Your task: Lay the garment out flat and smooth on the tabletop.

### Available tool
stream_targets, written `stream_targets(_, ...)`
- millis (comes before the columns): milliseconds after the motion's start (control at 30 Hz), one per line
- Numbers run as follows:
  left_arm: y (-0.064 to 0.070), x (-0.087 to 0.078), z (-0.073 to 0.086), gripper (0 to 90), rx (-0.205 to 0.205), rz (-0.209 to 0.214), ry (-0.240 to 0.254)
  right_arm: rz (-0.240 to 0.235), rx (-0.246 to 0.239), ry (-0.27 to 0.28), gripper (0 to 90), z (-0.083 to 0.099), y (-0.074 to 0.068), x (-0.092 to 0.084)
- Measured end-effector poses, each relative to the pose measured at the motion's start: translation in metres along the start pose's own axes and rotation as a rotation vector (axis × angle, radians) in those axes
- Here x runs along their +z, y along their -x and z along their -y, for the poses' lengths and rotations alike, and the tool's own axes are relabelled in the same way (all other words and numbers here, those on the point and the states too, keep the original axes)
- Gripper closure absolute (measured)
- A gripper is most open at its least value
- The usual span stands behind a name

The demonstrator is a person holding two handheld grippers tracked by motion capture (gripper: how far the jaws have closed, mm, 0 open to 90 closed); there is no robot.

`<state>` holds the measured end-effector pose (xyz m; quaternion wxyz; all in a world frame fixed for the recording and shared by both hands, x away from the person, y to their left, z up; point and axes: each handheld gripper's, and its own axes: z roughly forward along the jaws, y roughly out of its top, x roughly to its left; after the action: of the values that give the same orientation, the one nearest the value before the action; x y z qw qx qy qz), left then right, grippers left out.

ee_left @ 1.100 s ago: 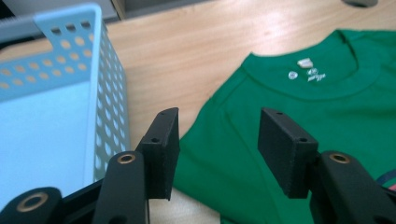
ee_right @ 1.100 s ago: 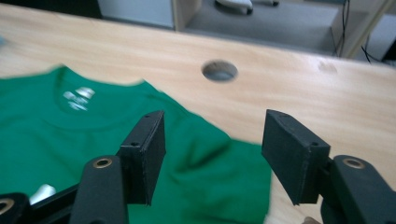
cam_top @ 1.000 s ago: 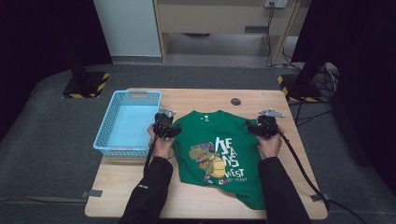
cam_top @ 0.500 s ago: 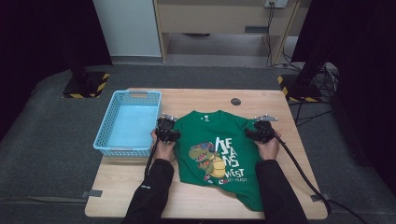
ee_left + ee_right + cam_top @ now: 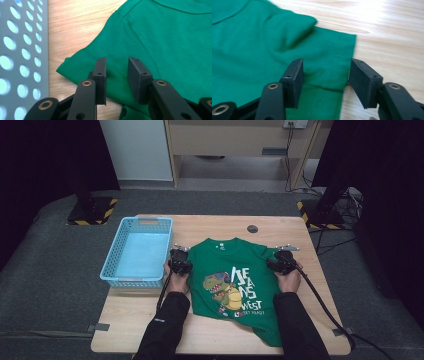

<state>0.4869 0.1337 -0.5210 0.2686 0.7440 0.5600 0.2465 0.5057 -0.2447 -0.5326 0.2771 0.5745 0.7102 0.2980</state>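
Green T-shirt [image 5: 235, 280] is laid flat on the table [image 5: 150, 320], beside the blue basket [image 5: 137, 250]; nothing is folded yet. Left gripper [image 5: 117, 72] jaws have just been closing over the left sleeve, a gap remaining. Right gripper [image 5: 325, 75] jaws are spread, straddling the right sleeve, no pinch made.

Left claw [image 5: 179, 261] jaws narrowing, small gap; right claw [image 5: 281, 261] jaws closing, wider apart

We count one green T-shirt [image 5: 235, 280] lying on the worktop [image 5: 140, 320]. Left of the T-shirt stands one blue basket [image 5: 137, 251]. Beyond its collar we see one small dark round disc [image 5: 252, 228]. Two hand-held grippers sit at its sleeves: the left hand-held gripper [image 5: 179, 263] and the right hand-held gripper [image 5: 281, 261].
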Motion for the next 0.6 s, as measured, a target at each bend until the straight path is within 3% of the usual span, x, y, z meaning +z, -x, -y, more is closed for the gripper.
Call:
stream_targets(133, -0.001, 0.0, 0.0, 67.0, -0.001, 0.001, 0.009, 0.019, 0.059, -0.014, 43.1, 0.001, 0.007, -0.001)
stream_targets(433, -0.005, -0.013, 0.003, 62.1, -0.007, 0.029, 0.037, 0.064, 0.084, 0.003, 41.4, 0.006, 0.02, -0.004)
stream_targets(600, -0.005, -0.018, 0.007, 60.3, -0.011, 0.048, 0.044, 0.03, 0.09, 0.05, 40.3, 0.007, 0.021, -0.014)
